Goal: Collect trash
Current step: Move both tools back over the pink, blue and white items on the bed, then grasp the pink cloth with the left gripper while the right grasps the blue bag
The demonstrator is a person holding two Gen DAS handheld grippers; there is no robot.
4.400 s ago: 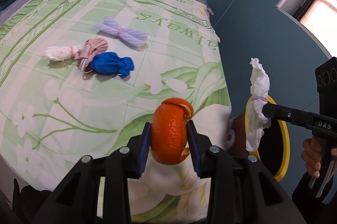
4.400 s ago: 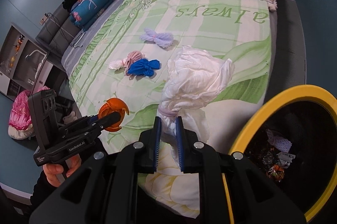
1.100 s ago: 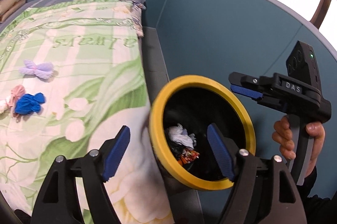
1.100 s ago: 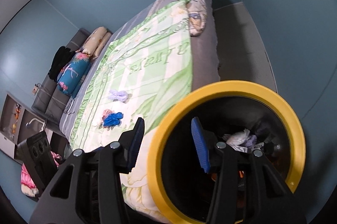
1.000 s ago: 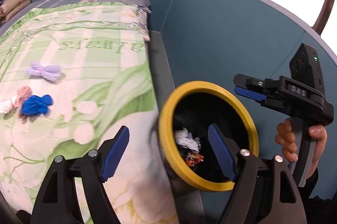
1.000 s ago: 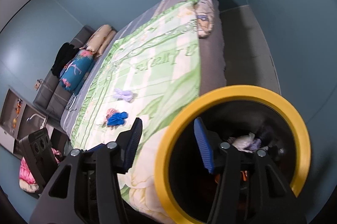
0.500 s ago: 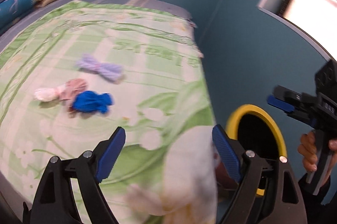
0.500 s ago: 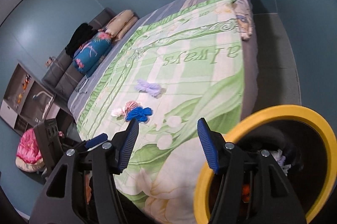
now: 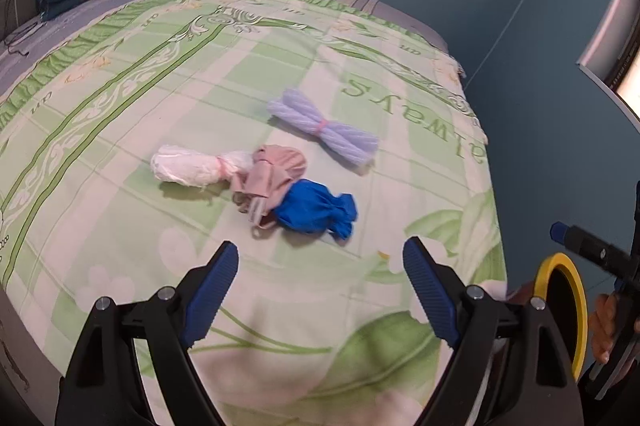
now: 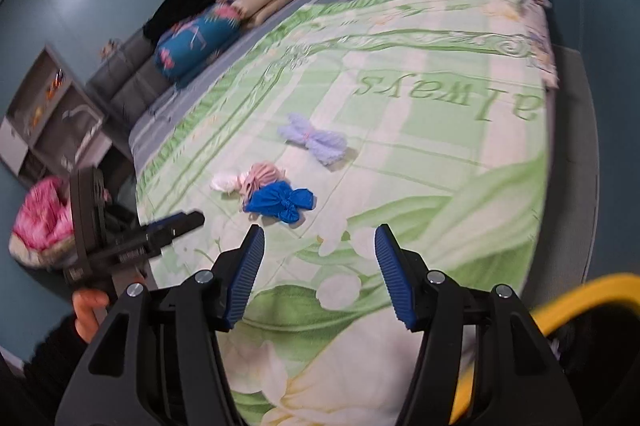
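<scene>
Right wrist view cuts off the blurred yellow-rimmed bin (image 10: 576, 294) at the corner.

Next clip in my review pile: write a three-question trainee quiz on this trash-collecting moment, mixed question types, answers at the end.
1. True or false: the left gripper holds a bundle.
2. How many tied bundles lie on the bedspread?
3. Multiple choice: the blue bundle touches which one? A) lilac bundle B) pink bundle C) neither

Key
1. False; both it and the right gripper are open and empty.
2. Four, counting the white bundle.
3. B
</scene>
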